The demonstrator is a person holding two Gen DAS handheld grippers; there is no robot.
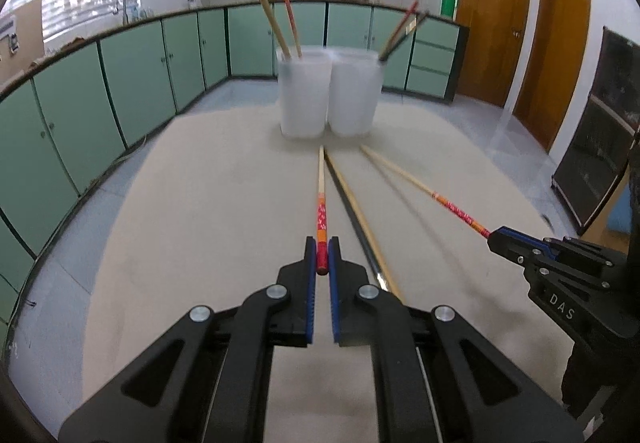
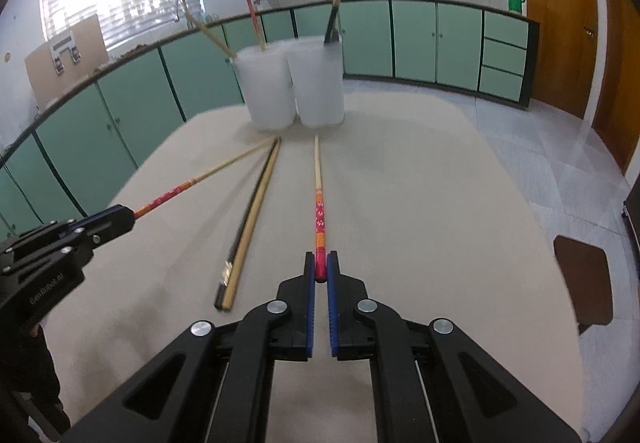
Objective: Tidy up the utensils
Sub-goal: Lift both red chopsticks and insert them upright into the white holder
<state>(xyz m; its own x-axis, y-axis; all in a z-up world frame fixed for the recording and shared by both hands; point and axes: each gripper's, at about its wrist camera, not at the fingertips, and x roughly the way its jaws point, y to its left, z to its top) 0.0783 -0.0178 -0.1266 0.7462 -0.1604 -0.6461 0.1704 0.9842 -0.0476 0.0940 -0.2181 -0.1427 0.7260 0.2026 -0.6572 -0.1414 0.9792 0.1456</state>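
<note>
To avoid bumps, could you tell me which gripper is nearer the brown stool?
Right. The right gripper has the brown stool off to its right; the left gripper is farther away, on its left.

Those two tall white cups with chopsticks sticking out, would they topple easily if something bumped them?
Probably. The left cup and right cup look like thin, translucent plastic, so likely light. Both stand tall and narrow, and their chopsticks lean outward above the rims, which may encourage tipping.

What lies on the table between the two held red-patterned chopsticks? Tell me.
A dark chopstick and a plain wooden chopstick, side by side on the table; both wrist views show it.
</note>
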